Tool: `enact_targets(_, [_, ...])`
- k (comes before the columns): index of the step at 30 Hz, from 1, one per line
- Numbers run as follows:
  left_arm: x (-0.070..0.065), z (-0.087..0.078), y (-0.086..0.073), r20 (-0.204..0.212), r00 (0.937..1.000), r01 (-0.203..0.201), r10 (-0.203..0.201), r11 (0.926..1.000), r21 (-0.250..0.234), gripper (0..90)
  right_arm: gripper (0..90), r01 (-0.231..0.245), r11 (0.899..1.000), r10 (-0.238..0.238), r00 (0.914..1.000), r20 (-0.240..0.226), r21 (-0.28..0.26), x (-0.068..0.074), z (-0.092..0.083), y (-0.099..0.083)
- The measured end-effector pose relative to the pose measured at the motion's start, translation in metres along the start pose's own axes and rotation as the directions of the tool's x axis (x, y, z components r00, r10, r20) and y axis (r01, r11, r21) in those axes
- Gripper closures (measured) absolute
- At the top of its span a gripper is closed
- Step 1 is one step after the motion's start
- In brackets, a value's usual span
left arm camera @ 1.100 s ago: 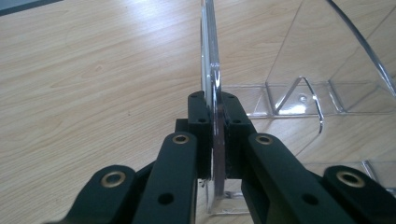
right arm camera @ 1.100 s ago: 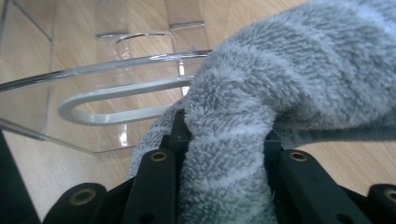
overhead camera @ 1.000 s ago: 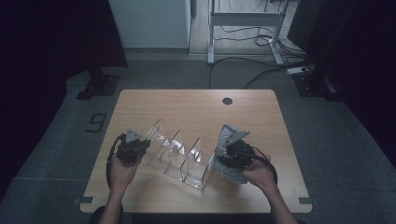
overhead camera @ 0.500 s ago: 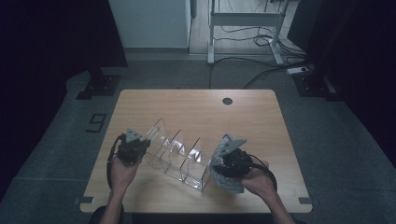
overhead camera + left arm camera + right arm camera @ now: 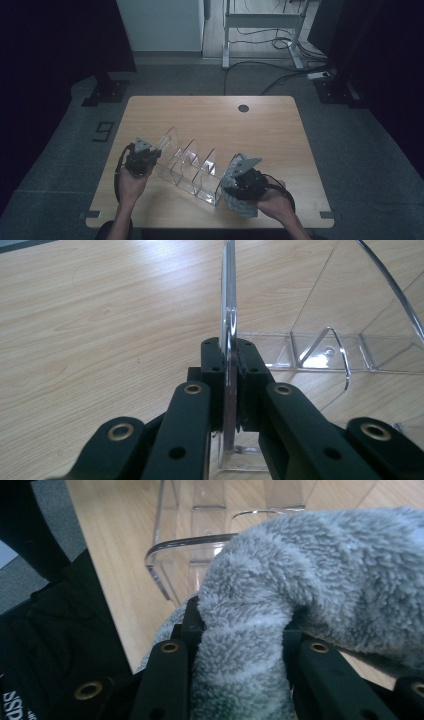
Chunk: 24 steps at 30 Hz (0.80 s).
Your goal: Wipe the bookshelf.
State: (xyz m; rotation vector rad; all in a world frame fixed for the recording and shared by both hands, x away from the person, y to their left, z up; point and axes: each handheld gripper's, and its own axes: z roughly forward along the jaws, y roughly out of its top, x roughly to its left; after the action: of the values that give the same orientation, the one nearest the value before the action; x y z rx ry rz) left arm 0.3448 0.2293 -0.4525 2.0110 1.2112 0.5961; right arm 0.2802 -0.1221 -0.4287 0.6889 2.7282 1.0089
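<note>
A clear acrylic rack [image 5: 187, 167] with several upright dividers lies slantwise on the wooden table [image 5: 210, 120]. My left gripper [image 5: 154, 157] is at the rack's left end, shut on its clear end wall [image 5: 228, 300]; the pads [image 5: 250, 375] press that wall from both sides. My right gripper [image 5: 229, 189] is at the rack's near right end, shut on a grey fluffy cloth [image 5: 239, 202]. In the right gripper view the cloth [image 5: 300, 570] bulges out between the jaws and hangs over a curved divider [image 5: 200, 542] of the rack.
A round cable hole [image 5: 243, 108] sits near the table's far edge. Behind the table stand a metal frame [image 5: 260, 20] and floor cables [image 5: 280, 75]. The person's dark clothing [image 5: 55, 630] is close to the table's near edge.
My right gripper has carried the cloth toward the near edge of the table, beside the rack's right end. The left gripper and the rack have stayed put.
</note>
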Motion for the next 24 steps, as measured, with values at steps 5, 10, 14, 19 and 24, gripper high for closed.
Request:
enact_targets(5, [0.000, 0.000, 0.000, -0.002, 1.0000, 0.003, -0.003, 1.0000, 0.002, 85.0, 68.4, 0.007, 1.000, -0.007, 1.0000, -0.003, 0.002, 0.006, 0.001, -0.001])
enact_targets(10, [-0.001, 0.000, 0.000, -0.003, 1.0000, 0.003, -0.003, 1.0000, 0.006, 84.9, 68.4, 0.021, 1.000, -0.021, 0.9997, -0.009, 0.008, 0.013, 0.000, -0.002])
enact_targets(14, [-0.001, 0.000, 0.000, -0.003, 1.0000, 0.005, -0.005, 1.0000, 0.007, 84.9, 68.4, 0.037, 0.999, -0.036, 0.9986, -0.037, 0.016, 0.020, 0.001, -0.003])
enact_targets(19, [-0.001, 0.000, 0.000, -0.002, 1.0000, 0.005, -0.005, 1.0000, 0.007, 85.0, 68.4, 0.047, 0.999, -0.045, 0.9978, -0.047, 0.022, 0.025, 0.002, -0.002])
enact_targets(24, [0.000, -0.001, 0.000, 0.008, 1.0000, 0.003, -0.003, 1.0000, 0.007, 84.9, 68.5, 0.020, 1.000, -0.019, 0.9982, -0.057, 0.018, 0.023, 0.005, -0.005])
